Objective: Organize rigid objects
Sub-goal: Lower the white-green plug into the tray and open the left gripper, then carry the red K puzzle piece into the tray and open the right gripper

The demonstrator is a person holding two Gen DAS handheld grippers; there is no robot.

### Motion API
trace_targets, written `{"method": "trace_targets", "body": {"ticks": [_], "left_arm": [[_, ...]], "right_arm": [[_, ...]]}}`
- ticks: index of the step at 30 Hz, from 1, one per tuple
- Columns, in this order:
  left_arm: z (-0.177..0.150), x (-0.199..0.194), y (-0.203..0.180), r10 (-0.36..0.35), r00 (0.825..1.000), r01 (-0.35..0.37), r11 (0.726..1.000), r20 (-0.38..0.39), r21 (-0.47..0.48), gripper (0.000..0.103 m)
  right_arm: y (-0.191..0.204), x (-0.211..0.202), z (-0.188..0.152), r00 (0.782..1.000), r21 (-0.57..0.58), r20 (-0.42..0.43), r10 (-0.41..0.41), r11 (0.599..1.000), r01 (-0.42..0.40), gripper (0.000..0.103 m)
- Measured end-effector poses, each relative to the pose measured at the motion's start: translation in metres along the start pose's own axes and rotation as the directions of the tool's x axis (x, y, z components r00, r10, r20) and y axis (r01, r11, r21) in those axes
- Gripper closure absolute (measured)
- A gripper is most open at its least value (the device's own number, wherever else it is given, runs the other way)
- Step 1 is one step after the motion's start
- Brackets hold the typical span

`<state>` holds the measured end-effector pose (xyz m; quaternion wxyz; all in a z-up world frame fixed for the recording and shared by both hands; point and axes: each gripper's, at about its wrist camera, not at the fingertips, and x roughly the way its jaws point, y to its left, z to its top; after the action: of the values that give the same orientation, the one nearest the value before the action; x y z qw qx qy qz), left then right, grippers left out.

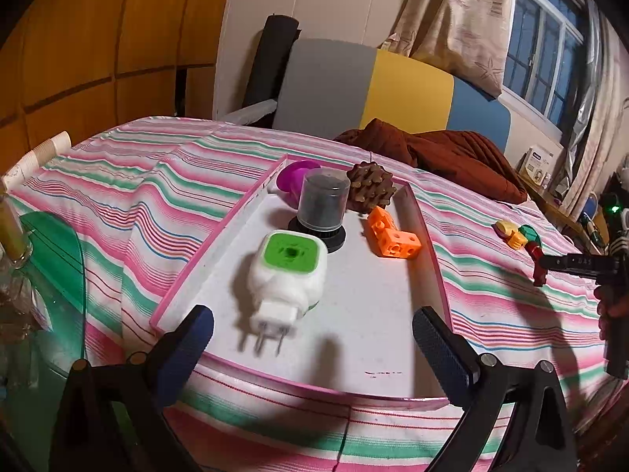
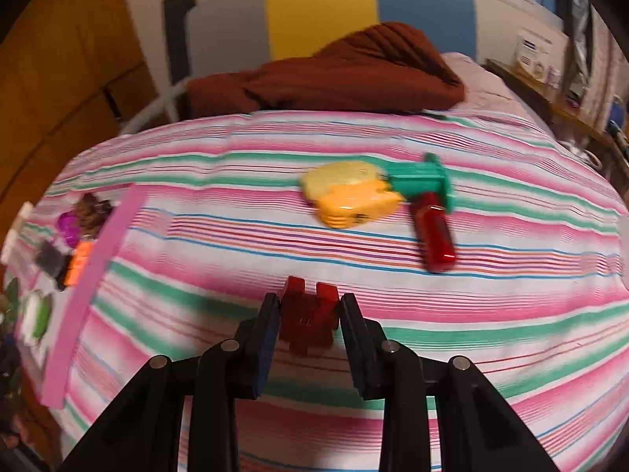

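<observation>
One blocky translucent red piece [image 2: 308, 316] sits clamped in right gripper [image 2: 308, 314].

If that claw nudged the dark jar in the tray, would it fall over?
Possibly. The dark jar stands upright, taller than wide, so it could tip, though its broader black base should steady it. On its side it would probably roll, stopped by the tray rim.

The near half of the pink-rimmed tray [image 1: 397, 338] lies bare except for the white plug-in device [image 1: 285, 275] at its left, while its far end is crowded by the capped jar [image 1: 323, 204], purple cup [image 1: 293, 175], pine cone [image 1: 371, 187] and orange blocks [image 1: 393, 238]. Between the tray's right rim and the yellow toy [image 2: 350, 194], green piece [image 2: 422, 177] and red tube [image 2: 434, 232] near the bed's right edge, the striped bedcover [image 2: 236, 212] lies open, and the brown blanket [image 2: 334, 74] heaps along the far edge.
</observation>
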<state>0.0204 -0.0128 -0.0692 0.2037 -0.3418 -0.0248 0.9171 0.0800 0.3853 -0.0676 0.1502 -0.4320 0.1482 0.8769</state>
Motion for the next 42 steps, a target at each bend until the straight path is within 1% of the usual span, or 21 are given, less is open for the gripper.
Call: {"method": "trace_targets", "body": {"ticks": [2,4,9,13,15,20,21,23,26,29,30,31,33,36,42], "left_arm": [[-0.001,-0.001,0.001,-0.006,1.0,0.006,1.0,-0.003,-0.001,0.001],[0.0,-0.002,0.001,-0.016,1.0,0.016,1.0,-0.004,-0.005,0.001],[0.001,-0.004,0.001,-0.026,1.0,0.026,1.0,0.005,-0.015,0.001],[0.001,-0.007,0.001,-0.029,1.0,0.029,0.999,0.012,-0.014,0.001],[0.0,-0.01,0.002,-0.029,0.999,0.029,1.0,0.018,-0.009,0.001],[-0.005,-0.016,0.006,-0.028,0.999,0.028,1.0,0.018,-0.003,0.001],[-0.006,-0.017,0.006,-0.027,0.999,0.027,1.0,0.02,-0.005,0.001],[-0.007,-0.018,0.007,-0.028,0.999,0.028,1.0,0.017,-0.006,0.001],[-0.008,-0.021,0.009,-0.028,0.999,0.028,1.0,0.018,-0.008,0.001],[-0.009,-0.024,0.011,-0.025,0.999,0.026,1.0,0.02,-0.007,0.001],[-0.01,-0.025,0.012,-0.025,0.999,0.025,1.0,0.022,-0.007,0.001],[-0.011,-0.026,0.013,-0.021,1.0,0.021,1.0,0.023,-0.006,0.001],[-0.012,-0.027,0.015,-0.021,1.0,0.021,1.0,0.024,-0.011,0.001],[-0.013,-0.025,0.015,-0.02,1.0,0.02,1.0,0.021,-0.02,0.001],[-0.017,-0.025,0.003,-0.031,0.999,0.031,0.999,0.015,0.017,0.001]], "right_arm": [[0.012,-0.004,-0.003,0.997,-0.007,0.015,0.073,0.997,-0.073,0.072],[0.026,-0.006,-0.006,0.989,-0.012,0.02,0.144,0.99,-0.143,0.072],[0.067,-0.006,-0.015,0.976,-0.066,0.001,0.219,0.974,-0.218,0.072],[0.106,-0.006,-0.019,0.952,-0.092,-0.017,0.305,0.948,-0.306,0.072],[0.127,-0.009,-0.022,0.944,-0.113,-0.015,0.329,0.938,-0.328,0.072],[0.184,-0.014,-0.02,0.905,-0.171,-0.02,0.425,0.89,-0.422,0.072],[0.196,-0.014,-0.019,0.902,-0.187,-0.025,0.431,0.884,-0.428,0.072],[0.22,-0.009,-0.017,0.903,-0.231,-0.042,0.428,0.875,-0.425,0.072],[0.251,0.004,-0.015,0.916,-0.28,-0.055,0.398,0.874,-0.396,0.071],[0.264,0.022,-0.014,0.924,-0.276,-0.079,0.373,0.883,-0.38,0.065],[0.264,0.025,-0.016,0.927,-0.265,-0.09,0.363,0.889,-0.374,0.065],[0.262,0.028,-0.018,0.926,-0.248,-0.106,0.363,0.892,-0.378,0.065],[0.256,0.028,-0.024,0.918,-0.229,-0.117,0.379,0.889,-0.397,0.064],[0.243,0.019,-0.031,0.928,-0.234,-0.088,0.363,0.898,-0.373,0.064],[0.218,0.005,-0.034,0.93,-0.196,-0.051,0.364,0.91,-0.366,0.064]]}}
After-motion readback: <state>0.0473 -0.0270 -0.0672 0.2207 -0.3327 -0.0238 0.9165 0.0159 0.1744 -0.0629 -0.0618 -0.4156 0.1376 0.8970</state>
